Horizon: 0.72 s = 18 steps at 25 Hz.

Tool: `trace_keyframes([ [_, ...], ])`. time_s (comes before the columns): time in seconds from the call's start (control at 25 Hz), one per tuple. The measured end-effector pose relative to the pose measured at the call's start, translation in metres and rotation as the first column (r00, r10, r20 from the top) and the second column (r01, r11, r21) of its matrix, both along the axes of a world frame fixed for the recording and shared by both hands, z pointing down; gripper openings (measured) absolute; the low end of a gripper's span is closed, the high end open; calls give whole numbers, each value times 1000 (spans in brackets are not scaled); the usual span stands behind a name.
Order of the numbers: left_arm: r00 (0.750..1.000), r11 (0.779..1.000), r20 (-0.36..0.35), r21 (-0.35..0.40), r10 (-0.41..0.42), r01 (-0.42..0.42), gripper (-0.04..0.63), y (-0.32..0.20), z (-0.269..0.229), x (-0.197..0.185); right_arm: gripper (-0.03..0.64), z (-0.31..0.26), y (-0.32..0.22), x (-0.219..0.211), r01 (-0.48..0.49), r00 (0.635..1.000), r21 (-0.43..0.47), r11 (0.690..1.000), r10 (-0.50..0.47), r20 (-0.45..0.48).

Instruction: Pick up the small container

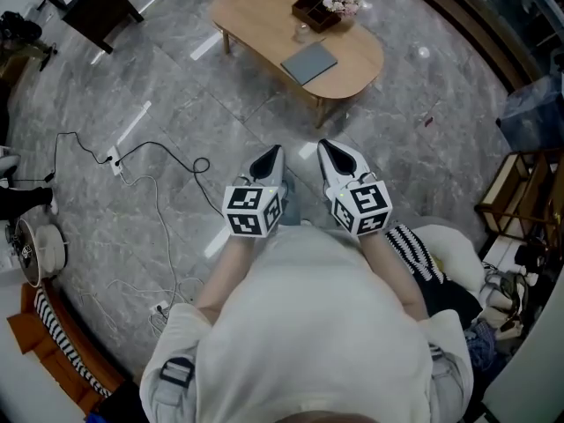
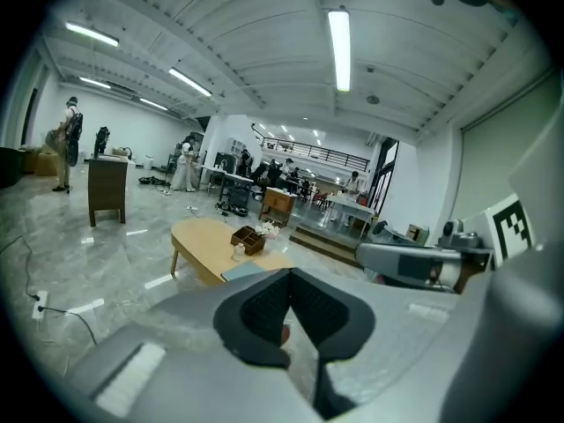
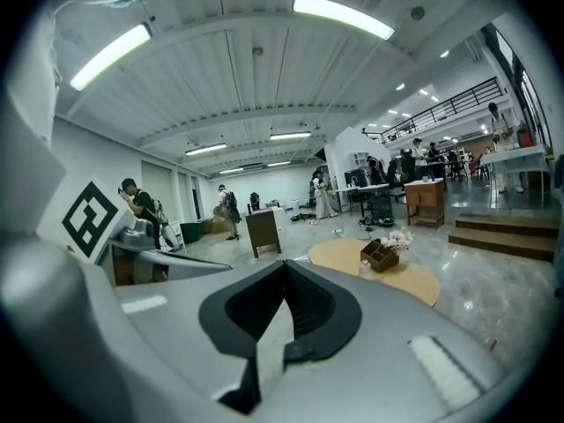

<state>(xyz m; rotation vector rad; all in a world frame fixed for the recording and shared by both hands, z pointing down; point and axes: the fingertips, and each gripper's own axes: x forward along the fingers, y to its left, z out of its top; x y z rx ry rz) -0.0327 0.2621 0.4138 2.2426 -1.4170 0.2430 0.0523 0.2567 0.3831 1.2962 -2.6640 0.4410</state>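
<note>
Seen from above, a person stands on a grey marble floor holding a gripper in each hand. The left gripper and right gripper sit side by side, both pointing toward 12 o'clock. Each has its jaws pressed together with nothing between them. Well apart from them, at 12 o'clock, stands an oval wooden table. The small container rests on it, just at 7 o'clock of a dark divided box with pale flowers. A grey notebook lies at the container's 6 o'clock.
</note>
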Motion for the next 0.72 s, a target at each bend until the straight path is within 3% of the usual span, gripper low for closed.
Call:
trace_keyframes([
  [0.72, 997, 997, -8, -32, 74, -74, 2, -215, -7, -54, -11, -16, -210, -48, -80, 997, -3, 997, 80, -9],
])
